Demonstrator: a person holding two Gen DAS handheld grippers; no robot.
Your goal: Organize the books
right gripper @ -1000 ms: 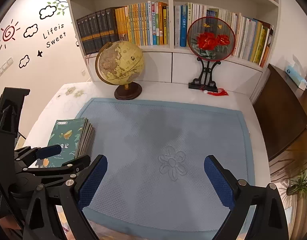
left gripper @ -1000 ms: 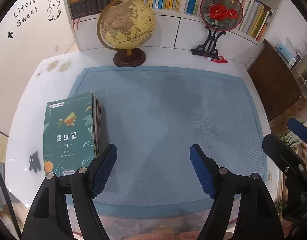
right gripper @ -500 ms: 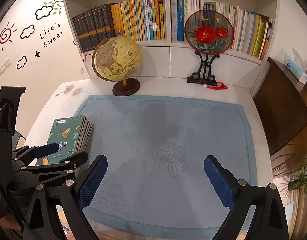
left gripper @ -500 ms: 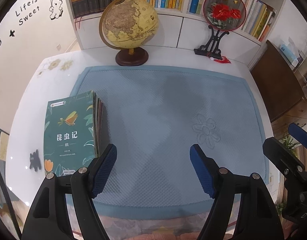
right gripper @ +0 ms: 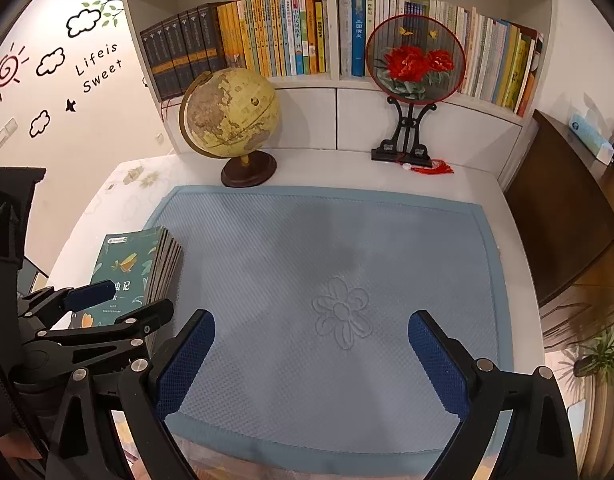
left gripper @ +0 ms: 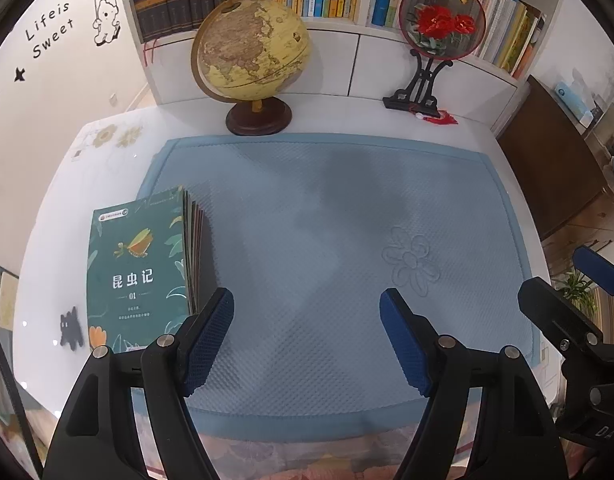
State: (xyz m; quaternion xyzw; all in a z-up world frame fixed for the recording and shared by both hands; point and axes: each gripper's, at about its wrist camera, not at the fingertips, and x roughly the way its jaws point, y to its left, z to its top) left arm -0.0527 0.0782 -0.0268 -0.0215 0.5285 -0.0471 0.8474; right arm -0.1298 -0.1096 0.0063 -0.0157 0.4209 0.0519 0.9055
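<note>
A stack of thin green-covered books (left gripper: 141, 266) (right gripper: 135, 264) lies flat at the left edge of the blue quilted mat (left gripper: 347, 220) (right gripper: 347, 248). My left gripper (left gripper: 307, 312) hovers open over the mat's near part, its left fingertip just right of the stack, nothing between its blue pads. Over the mat's near middle my right gripper (right gripper: 311, 332) is open and empty too. In the right wrist view the left gripper (right gripper: 119, 300) shows low on the left, partly covering the stack.
A globe (left gripper: 253, 56) (right gripper: 231, 114) and a round red-flower fan on a black stand (left gripper: 441, 24) (right gripper: 415, 60) stand at the back of the white desk. Shelves full of upright books (right gripper: 275, 36) rise behind them. A dark wooden cabinet (right gripper: 563, 208) is at the right.
Both views have tipped slightly, so the scene sits a little lower in the frames. The grippers keep the same opening and the books have not moved.
</note>
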